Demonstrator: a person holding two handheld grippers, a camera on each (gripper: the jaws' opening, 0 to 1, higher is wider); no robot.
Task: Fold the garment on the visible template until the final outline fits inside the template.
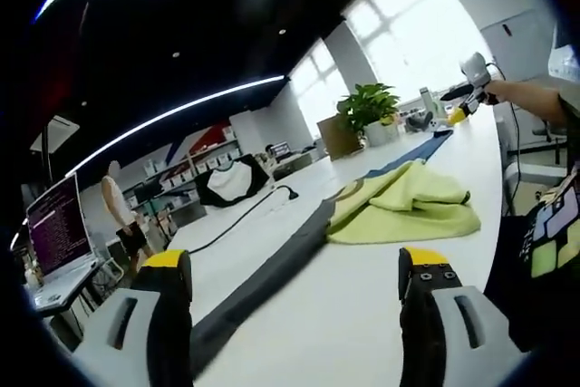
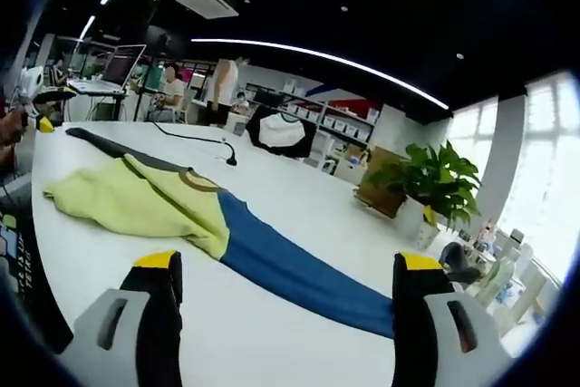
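In the left gripper view the left gripper [image 1: 294, 292] has its two black jaws with yellow tips spread wide and grasping nothing, hovering over the long white bench [image 1: 335, 314]; one jaw sits just above the near end of the garment's dark grey sleeve [image 1: 263, 274], without clear contact. In the right gripper view the right gripper [image 2: 288, 301] is likewise released, jaws far apart and empty above bare bench top, with the garment's blue sleeve [image 2: 290, 265] running between them further out. The task's thing, a soft yellow-green long-sleeved garment with one grey and one blue sleeve [image 1: 403, 206], lies flat about midway along the bench, close to the edge where the person stands. Its body is bunched and partly folded over itself, and its long axis follows the bench's length: the grey sleeve stretches straight toward the bench end near the left gripper, the blue sleeve straight toward the opposite end. A black cable [image 1: 245, 215] trails across the bench beyond the garment. Past the far edge stand a leafy green potted plant [image 2: 435, 178] and an open laptop with a lit screen [image 1: 59, 228]
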